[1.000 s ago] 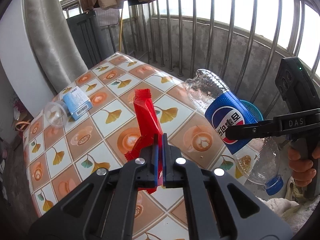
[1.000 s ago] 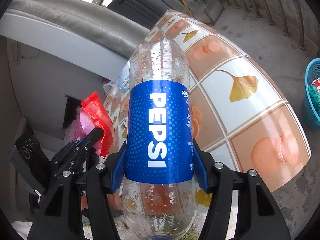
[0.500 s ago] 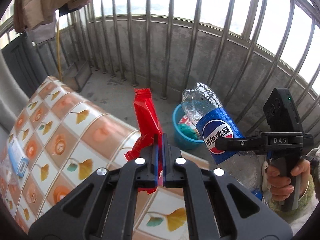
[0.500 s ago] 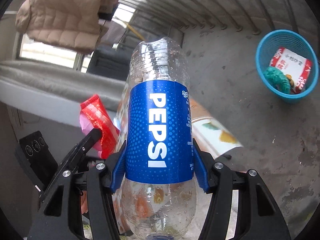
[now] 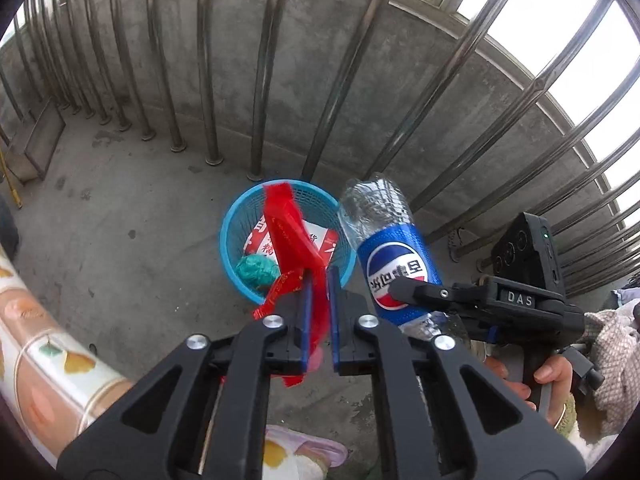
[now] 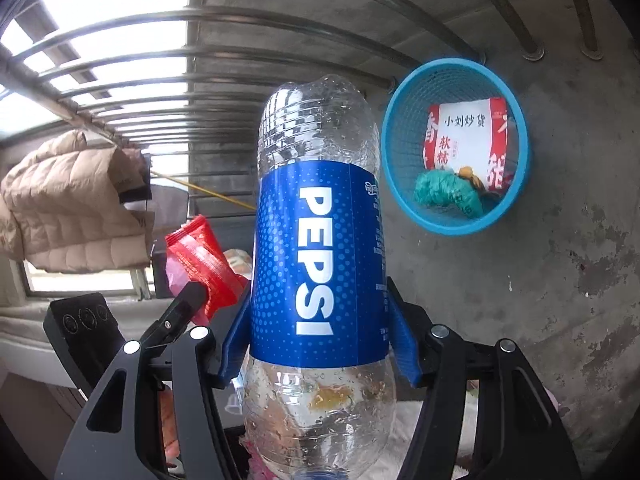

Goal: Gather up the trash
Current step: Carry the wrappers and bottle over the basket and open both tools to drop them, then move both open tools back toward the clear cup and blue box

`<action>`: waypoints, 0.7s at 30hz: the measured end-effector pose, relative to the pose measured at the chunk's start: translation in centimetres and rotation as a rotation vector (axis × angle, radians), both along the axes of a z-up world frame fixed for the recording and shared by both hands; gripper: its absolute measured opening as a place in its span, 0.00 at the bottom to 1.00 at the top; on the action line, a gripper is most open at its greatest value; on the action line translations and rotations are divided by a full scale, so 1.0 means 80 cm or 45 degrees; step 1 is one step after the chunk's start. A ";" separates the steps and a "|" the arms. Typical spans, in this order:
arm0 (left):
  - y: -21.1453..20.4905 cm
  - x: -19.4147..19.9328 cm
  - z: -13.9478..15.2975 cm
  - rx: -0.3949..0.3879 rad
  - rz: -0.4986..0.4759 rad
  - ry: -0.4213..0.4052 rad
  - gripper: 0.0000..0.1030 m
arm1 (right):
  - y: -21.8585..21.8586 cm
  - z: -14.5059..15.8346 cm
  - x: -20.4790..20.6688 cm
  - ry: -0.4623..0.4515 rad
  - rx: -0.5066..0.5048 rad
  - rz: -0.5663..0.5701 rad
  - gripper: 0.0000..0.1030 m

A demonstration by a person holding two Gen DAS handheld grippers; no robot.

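Left gripper (image 5: 318,304) just parted, red wrapper (image 5: 294,240) loose between; right gripper (image 6: 318,344) clamps Pepsi bottle (image 6: 320,256)

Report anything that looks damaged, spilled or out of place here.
Nothing spilled. The Pepsi bottle in the right tongs is dented at its top end. The red wrapper hangs loose between the just-opened left tongs over the blue basket.

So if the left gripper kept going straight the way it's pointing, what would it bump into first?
Most likely the blue basket on the floor. The left gripper, jaws just opened around the red wrapper, points down at it, though the depth is hard to judge.
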State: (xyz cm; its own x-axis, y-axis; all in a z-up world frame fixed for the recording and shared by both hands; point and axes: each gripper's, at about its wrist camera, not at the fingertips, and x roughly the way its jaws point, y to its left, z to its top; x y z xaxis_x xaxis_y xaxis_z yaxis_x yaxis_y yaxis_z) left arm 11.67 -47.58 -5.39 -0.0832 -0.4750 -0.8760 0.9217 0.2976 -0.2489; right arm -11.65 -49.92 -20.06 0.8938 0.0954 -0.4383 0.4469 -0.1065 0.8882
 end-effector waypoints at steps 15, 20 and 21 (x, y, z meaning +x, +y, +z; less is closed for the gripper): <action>0.089 0.061 0.000 -0.104 0.308 0.005 0.54 | -0.043 -0.126 -0.007 0.130 0.145 -0.191 0.69; 0.162 0.059 0.036 -0.206 0.354 -0.017 0.54 | -0.024 -0.113 -0.017 0.113 0.142 -0.206 0.69; 0.179 0.059 0.042 -0.227 0.367 -0.024 0.55 | -0.020 -0.107 -0.018 0.115 0.129 -0.195 0.69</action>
